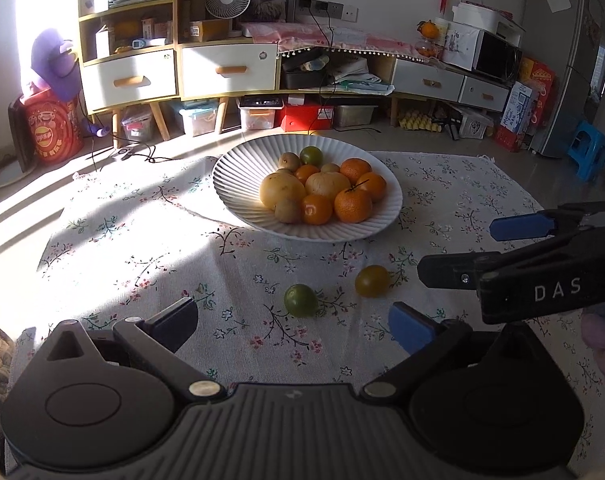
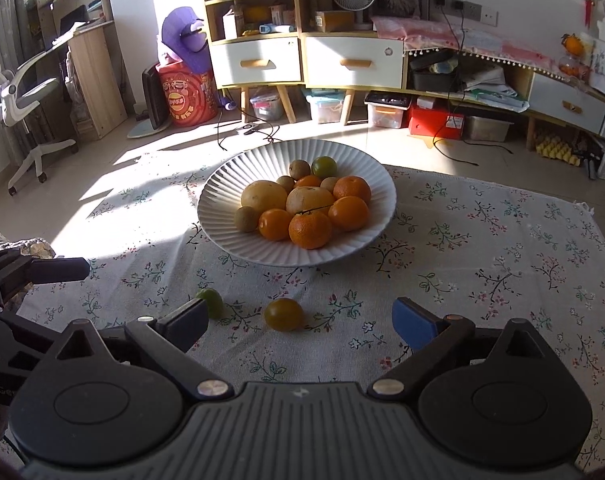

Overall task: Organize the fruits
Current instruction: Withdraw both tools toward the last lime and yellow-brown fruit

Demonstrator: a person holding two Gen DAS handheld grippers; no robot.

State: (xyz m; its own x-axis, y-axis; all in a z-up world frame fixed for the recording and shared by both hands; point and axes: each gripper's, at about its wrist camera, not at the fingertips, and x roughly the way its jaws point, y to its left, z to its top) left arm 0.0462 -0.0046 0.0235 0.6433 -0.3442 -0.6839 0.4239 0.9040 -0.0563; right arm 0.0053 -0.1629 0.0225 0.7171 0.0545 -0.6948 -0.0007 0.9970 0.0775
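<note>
two small round fruits lie loose on the flowered cloth (image 1: 150, 240) that covers the worktop, well short of the white ribbed bowl (image 2: 222, 208): a green fruit (image 1: 300, 300) and, just beside it, a yellow-orange fruit (image 2: 283, 314). the left tool (image 1: 292, 320) hangs low over the cloth with its jaws spread wide and nothing between them, the green fruit sitting roughly in the middle of the gap ahead. the right tool (image 2: 298, 316) is likewise wide open and empty, lined up on the yellow-orange fruit; its left finger hides part of the green one in the right wrist view. the main risk, as i judge it, is rolling: both fruits are smooth, near-spherical and glossy, so a finger that touches one side first would likely nudge the fruit away across the cloth, or knock it into its neighbour. the two tools are also close together, the right one's fingers crossing the right edge of the left wrist view, so reaching for both fruits at once could bring them into each other. too hard a squeeze may bruise or split thin skin. the bowl is already heaped with oranges (image 2: 310, 228), two pale yellow fruits (image 2: 264, 196), small brown kiwis (image 2: 246, 218) and another green one at the back, so a fruit dropped onto the pile could roll off, or dislodge something; the bare ribbed slope on the bowl's left looks the safer landing spot.
</note>
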